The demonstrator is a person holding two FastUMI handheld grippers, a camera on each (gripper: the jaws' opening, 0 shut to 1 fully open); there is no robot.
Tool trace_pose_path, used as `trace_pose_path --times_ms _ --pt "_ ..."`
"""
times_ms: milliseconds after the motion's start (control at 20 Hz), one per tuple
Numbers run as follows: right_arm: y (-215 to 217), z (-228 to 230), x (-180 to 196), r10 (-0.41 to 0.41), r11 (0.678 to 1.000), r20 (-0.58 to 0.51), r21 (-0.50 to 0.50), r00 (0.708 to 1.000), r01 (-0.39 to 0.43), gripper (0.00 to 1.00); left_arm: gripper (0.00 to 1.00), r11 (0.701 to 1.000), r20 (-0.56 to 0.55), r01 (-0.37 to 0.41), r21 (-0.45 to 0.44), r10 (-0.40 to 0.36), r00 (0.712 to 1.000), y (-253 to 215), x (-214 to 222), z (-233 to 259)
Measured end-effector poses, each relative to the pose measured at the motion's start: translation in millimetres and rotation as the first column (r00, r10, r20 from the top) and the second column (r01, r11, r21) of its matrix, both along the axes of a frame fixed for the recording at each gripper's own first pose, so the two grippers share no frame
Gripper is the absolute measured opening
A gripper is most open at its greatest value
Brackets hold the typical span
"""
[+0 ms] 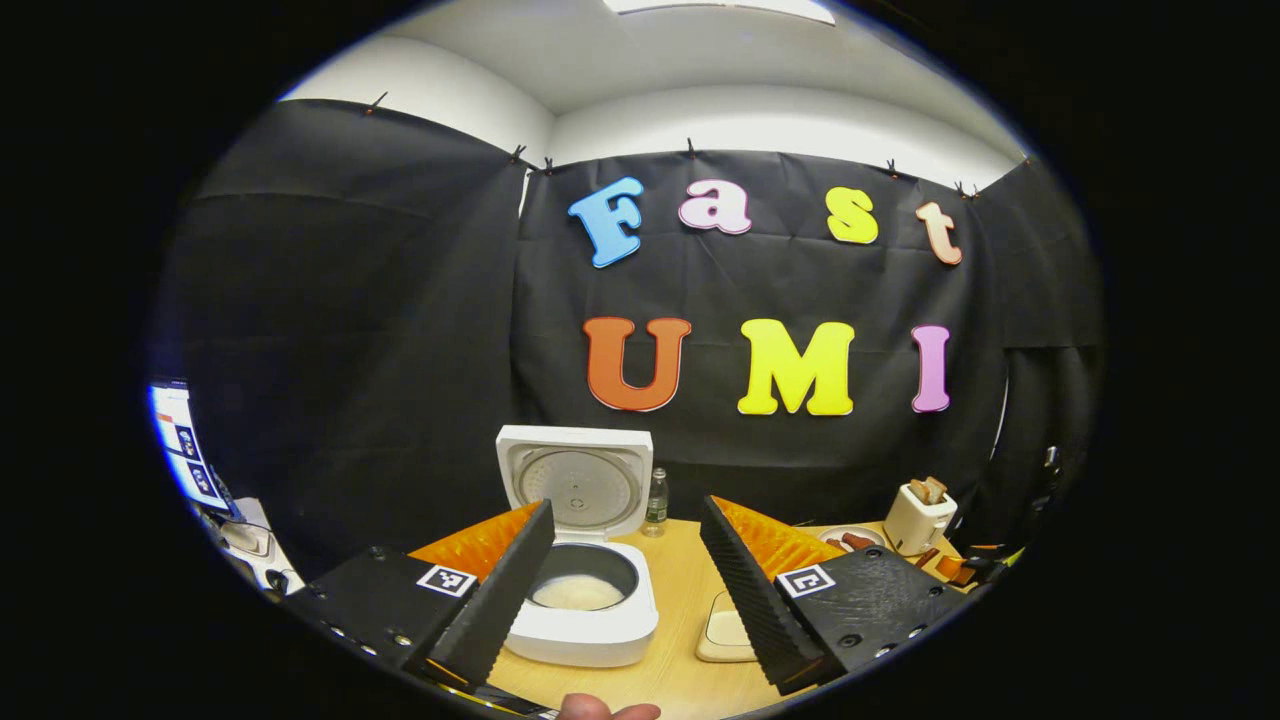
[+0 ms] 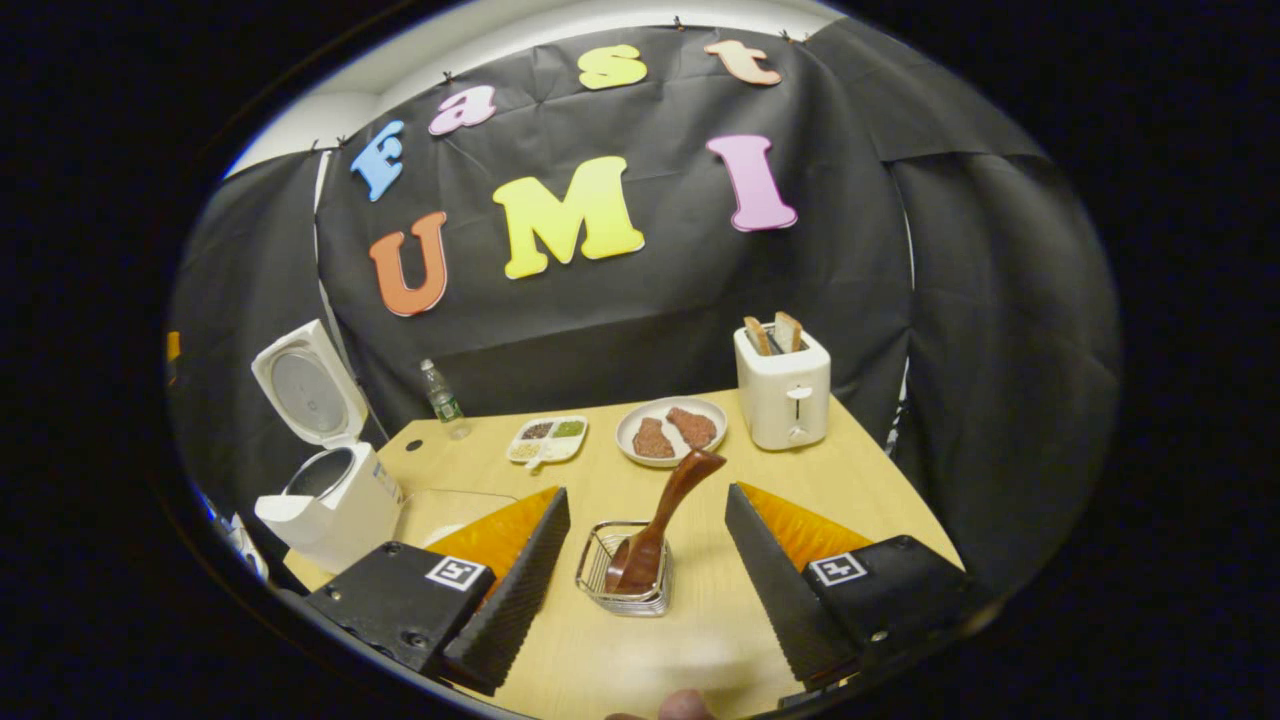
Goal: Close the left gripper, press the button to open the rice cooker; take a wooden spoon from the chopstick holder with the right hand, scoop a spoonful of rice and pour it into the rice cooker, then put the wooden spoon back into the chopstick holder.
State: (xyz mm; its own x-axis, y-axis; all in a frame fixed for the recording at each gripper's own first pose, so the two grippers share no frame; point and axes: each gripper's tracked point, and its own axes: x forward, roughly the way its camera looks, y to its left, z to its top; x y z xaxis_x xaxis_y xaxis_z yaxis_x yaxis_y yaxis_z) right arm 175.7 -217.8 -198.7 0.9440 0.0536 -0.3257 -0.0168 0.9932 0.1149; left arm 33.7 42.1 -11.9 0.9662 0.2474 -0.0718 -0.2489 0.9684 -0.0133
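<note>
A white rice cooker (image 1: 580,620) stands on the wooden table with its lid (image 1: 577,478) raised; white rice lies in its dark pot. My left gripper (image 1: 625,590) is open just in front of it, nothing between its fingers. In the right gripper view the same cooker (image 2: 335,505) stands at the left, lid up. A dark wooden spoon (image 2: 660,525) leans in a wire chopstick holder (image 2: 622,572) in the middle of the table. My right gripper (image 2: 640,585) is open around the holder, fingers well apart from the spoon.
A white toaster (image 2: 783,395) with bread stands at the back right, a plate (image 2: 670,432) with brown food beside it. A divided dish (image 2: 547,440) and a small bottle (image 2: 441,398) sit farther back. A clear container (image 2: 440,510) lies next to the cooker. A fingertip (image 1: 605,710) shows at the bottom.
</note>
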Motion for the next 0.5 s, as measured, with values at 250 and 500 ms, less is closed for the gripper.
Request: trace_pose_path --times_ms 250,500 --pt "-11.5 -50.3 55.7 0.027 0.999 -0.079 0.037 0.997 -0.024 0.96 0.94 0.998 -0.031 -0.069 0.002 0.069 0.997 0.6 -14.3 -2.3" --pt "-7.6 -85.4 93.2 0.071 0.997 -0.152 0.053 0.986 -0.064 0.80 0.94 0.995 -0.078 -0.101 0.014 0.102 0.992 0.2 -21.6 -11.1"
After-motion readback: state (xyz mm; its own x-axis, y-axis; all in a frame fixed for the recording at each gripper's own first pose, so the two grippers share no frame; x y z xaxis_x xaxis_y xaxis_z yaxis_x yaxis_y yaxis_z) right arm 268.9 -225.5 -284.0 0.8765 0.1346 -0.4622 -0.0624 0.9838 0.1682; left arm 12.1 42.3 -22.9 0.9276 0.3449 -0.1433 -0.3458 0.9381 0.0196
